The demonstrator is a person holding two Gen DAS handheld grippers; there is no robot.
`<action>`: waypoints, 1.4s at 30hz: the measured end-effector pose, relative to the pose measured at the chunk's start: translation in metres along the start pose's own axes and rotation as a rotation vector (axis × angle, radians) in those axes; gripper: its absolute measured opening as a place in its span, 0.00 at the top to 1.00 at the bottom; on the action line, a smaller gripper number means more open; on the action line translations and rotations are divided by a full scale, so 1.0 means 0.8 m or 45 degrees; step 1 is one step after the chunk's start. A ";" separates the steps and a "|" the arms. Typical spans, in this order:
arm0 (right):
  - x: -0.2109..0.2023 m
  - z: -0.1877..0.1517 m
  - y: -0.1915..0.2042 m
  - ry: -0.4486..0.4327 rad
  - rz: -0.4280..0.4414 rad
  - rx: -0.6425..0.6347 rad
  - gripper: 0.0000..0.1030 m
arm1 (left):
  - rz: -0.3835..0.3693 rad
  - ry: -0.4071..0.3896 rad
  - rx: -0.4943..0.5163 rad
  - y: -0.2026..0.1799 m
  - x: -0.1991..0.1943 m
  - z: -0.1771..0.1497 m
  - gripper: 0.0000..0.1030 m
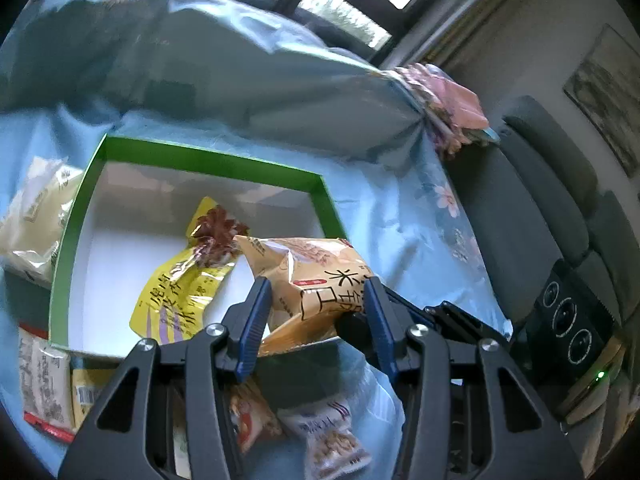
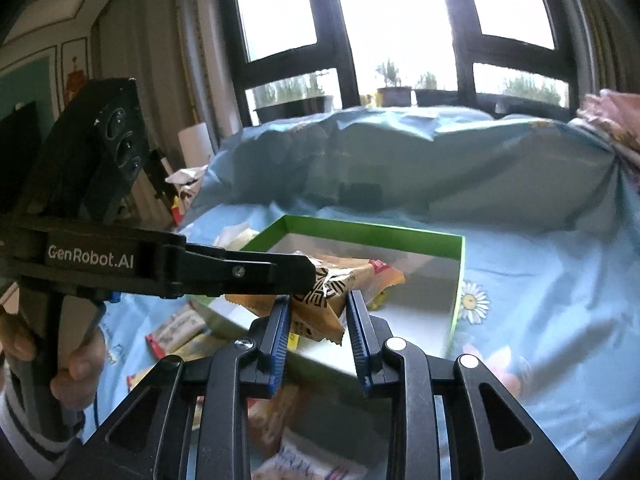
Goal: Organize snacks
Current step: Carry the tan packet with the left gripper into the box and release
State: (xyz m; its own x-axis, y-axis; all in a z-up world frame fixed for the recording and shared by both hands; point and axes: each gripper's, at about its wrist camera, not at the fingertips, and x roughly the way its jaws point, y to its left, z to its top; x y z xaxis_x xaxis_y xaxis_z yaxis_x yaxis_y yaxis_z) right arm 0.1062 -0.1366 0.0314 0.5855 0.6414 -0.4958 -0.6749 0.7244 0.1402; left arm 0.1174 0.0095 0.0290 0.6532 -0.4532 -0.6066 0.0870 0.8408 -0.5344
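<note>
1. Where the light-blue floral sheet covers the work surface, it is the largest item in both wrist views, and it rises into a rumpled fold behind the box.
2. The green-rimmed box with a white interior sits open on the sheet; in the right wrist view its near corner lies below the gripped packet.
3. A yellow snack packet with a dark red printed motif lies flat on the box floor.
4. The orange-tan snack packet hangs above the near edge of the box, clear of the floor, and is held from two sides.
5. The left gripper is clamped on this packet; both blue pads press its sides.
6. The right gripper is clamped on the same packet, gripping its crimped lower end.
7. Loose snack packets lie on the sheet outside the box, near its front wall.
8. A hand grips the left gripper's handle at the left edge of the right wrist view.
</note>
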 end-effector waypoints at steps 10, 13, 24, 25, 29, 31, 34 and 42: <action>0.054 -0.013 -0.024 0.101 0.020 0.096 0.70 | 0.047 0.058 -0.115 0.032 0.038 0.005 0.56; 0.060 -0.015 -0.027 0.123 0.013 0.125 0.70 | 0.044 0.077 -0.138 0.037 0.046 0.007 0.55; 0.056 -0.014 -0.030 0.117 -0.116 0.126 0.58 | 0.083 0.027 -0.157 0.041 0.038 0.005 0.29; 0.052 -0.013 -0.033 0.105 -0.123 0.136 0.53 | 0.085 0.018 -0.160 0.041 0.035 0.005 0.29; 0.034 -0.010 -0.046 0.067 -0.121 0.191 0.50 | 0.118 -0.007 -0.143 0.037 0.025 0.006 0.29; 0.025 -0.011 -0.048 0.053 -0.120 0.204 0.50 | 0.147 -0.018 -0.115 0.030 0.021 0.005 0.28; 0.012 -0.011 -0.047 0.036 -0.105 0.221 0.50 | 0.210 -0.041 -0.054 0.017 0.016 0.002 0.20; -0.019 -0.017 -0.039 0.021 -0.108 0.220 0.49 | 0.340 -0.123 0.068 -0.012 -0.006 -0.011 0.17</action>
State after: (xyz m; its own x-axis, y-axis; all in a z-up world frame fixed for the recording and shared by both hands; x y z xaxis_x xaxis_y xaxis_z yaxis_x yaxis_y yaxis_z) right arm 0.1122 -0.1720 0.0225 0.6289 0.5728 -0.5258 -0.5355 0.8094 0.2412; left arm 0.1070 0.0010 0.0321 0.7266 -0.1858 -0.6614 -0.0595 0.9421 -0.3300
